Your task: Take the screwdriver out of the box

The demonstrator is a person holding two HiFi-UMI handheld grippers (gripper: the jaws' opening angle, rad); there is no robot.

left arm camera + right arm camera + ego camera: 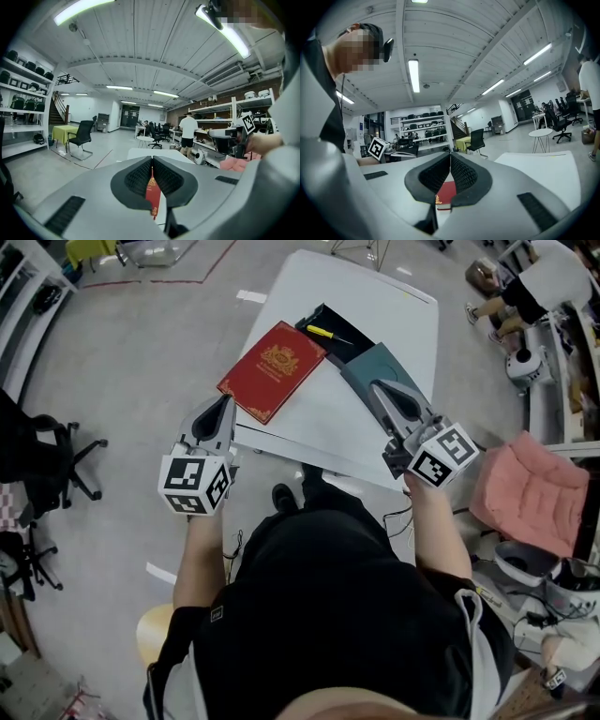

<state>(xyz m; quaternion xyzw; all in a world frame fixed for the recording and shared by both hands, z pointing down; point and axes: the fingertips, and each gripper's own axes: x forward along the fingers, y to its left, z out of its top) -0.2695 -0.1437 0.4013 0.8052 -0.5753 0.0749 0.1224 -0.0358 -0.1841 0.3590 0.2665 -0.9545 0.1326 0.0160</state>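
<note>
— Jaws?
— My left gripper (152, 161) and right gripper (450, 159): both closed, empty.
— The screwdriver (327, 333)?
— Head view only: in black box (349, 345), 2 o'clock of red cover (273, 369); gold crest, lettering unreadable.

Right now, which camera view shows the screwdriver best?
The head view. There the yellow-handled screwdriver lies in the black tray beside the red cover. The left and right gripper views each look out between shut jaws and catch only a strip of that red cover. The screwdriver shows in neither.
</note>
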